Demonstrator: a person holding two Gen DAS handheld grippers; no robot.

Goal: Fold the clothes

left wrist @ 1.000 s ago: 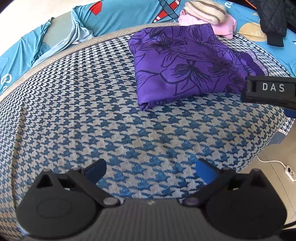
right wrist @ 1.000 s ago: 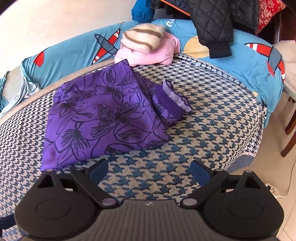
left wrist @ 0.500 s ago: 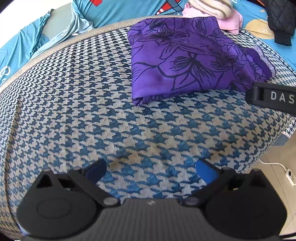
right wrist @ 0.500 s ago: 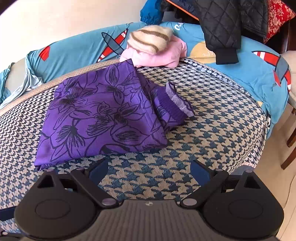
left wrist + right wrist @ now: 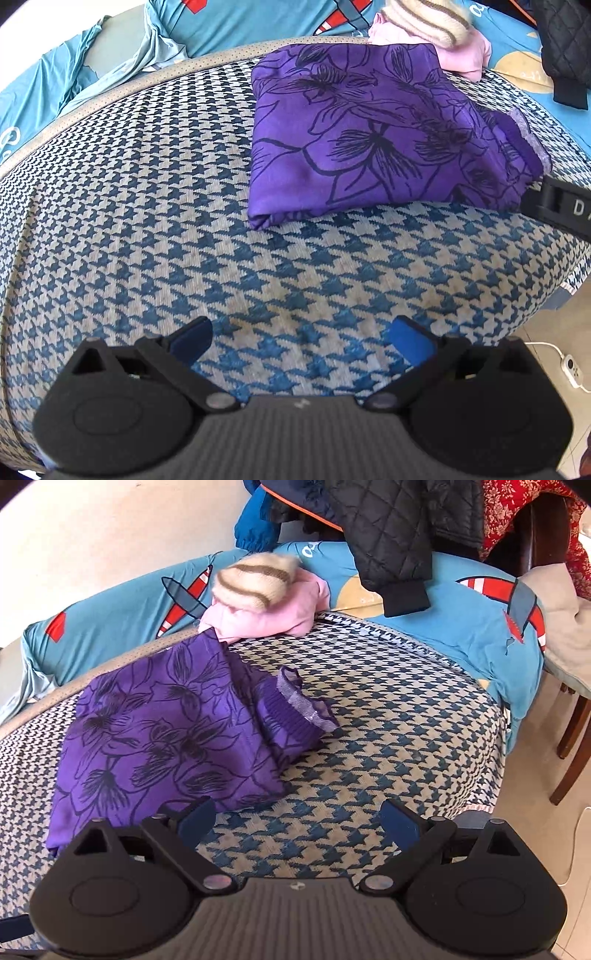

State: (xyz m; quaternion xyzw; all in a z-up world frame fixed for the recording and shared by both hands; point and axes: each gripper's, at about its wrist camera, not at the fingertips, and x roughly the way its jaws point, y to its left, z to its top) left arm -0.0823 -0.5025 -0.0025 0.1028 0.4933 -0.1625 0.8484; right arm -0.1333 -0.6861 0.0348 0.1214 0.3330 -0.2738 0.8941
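Note:
A purple garment with dark flower outlines (image 5: 369,129) (image 5: 159,734) lies folded on a blue and white houndstooth cushion (image 5: 184,221) (image 5: 388,720). Its ribbed waistband (image 5: 291,712) sticks out on the right side. My left gripper (image 5: 301,341) hovers open over bare cushion, short of the garment's near edge. My right gripper (image 5: 297,818) is open too, its left finger just over the garment's near right corner. Nothing is held. The right gripper's black body shows at the right edge of the left wrist view.
Behind the cushion lie a folded pink garment (image 5: 273,613) with a cream striped knit (image 5: 255,578) on it, on a blue aeroplane-print sheet (image 5: 461,602). A black quilted jacket (image 5: 388,535) hangs at the back. A wooden chair (image 5: 569,760) and a floor power strip (image 5: 570,367) are to the right.
Both grippers have moved closer to the purple garment, which now fills more of both views. The right gripper's left finger has reached the garment's near corner. Both stayed open.

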